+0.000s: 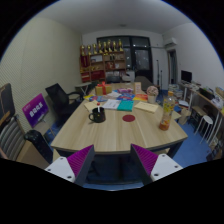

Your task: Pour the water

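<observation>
An orange bottle with a pale cap stands on the right side of a wooden table. A black mug sits on the table's left half, with a small red coaster to its right. My gripper hovers before the table's near edge, well short of both. Its fingers, with magenta pads, stand wide apart and hold nothing.
Papers and books lie at the table's far end. A dark chair sits at the near edge between my fingers. Office chairs stand at the left, shelves at the back wall, desks at the right.
</observation>
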Demonstrator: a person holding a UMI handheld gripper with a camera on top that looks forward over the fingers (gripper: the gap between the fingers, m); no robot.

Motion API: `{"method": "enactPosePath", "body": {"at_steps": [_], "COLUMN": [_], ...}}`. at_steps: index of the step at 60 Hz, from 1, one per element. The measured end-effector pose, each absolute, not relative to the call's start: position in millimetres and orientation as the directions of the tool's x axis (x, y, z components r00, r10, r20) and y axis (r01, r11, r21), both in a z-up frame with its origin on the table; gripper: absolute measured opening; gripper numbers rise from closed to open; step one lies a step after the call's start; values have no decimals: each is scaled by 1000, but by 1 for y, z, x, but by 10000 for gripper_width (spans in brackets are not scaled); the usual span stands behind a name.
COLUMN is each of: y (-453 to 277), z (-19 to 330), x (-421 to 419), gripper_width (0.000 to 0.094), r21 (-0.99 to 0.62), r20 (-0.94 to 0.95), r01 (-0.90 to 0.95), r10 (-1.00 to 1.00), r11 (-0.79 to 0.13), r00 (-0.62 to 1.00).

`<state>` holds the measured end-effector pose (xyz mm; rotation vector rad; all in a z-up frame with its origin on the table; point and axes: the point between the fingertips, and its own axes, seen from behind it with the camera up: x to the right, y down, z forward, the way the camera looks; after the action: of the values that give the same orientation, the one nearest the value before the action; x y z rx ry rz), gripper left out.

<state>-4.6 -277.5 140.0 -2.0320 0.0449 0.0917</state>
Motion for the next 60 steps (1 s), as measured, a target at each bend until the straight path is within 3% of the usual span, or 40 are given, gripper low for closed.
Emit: {"method": "enactPosePath", "body": {"at_steps": [4,13,23,39,54,56,60], "y": [-282,-265,-231,-112,-7,4,16], "z": [130,126,130,103,77,76,71], "x": [33,31,113,280,311,307,317], "gripper_width": [808,804,806,820,808,795,541], "r21": [-885,-887,-923,-952,-973,-976,-978], "r20": [-52,-47,-73,-28,-52,-53,-35], "r01": [-58,-79,-122,-87,-83,-81,-65], "r10": [-24,-82,-146,-202,-146,-141,-150], "r11": [-461,-454,-364,-292,-216,-200,-198], "r00": [998,996,987,979,988,989,988]}}
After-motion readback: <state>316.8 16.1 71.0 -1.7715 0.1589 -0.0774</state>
